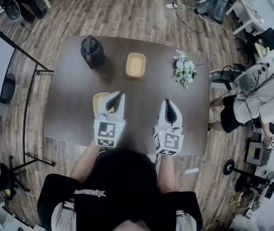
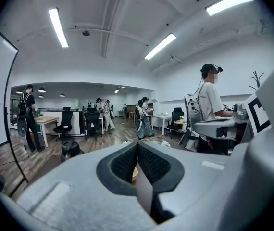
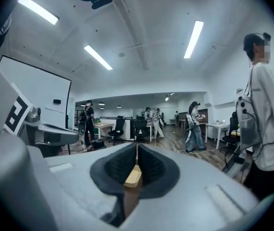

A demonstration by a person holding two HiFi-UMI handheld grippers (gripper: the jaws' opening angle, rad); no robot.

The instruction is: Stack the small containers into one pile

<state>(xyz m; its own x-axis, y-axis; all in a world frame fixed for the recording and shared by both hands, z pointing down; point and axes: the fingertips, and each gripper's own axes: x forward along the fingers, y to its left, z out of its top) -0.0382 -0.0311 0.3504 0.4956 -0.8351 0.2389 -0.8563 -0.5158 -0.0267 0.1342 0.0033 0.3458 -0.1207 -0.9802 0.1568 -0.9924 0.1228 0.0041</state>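
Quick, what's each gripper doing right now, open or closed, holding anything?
Left gripper: closed, nothing between its jaws.
Right gripper: closed, holding nothing.

1. The head view looks steeply down from above the person (image 1: 120, 186) onto the tabletop (image 1: 142, 88), from well off.
2. Each gripper view rides close behind its own jaws, facing out roughly level.
3. The left gripper view catches the right gripper (image 2: 200, 127) at its edge, and the right gripper view catches the left gripper (image 3: 72, 136).
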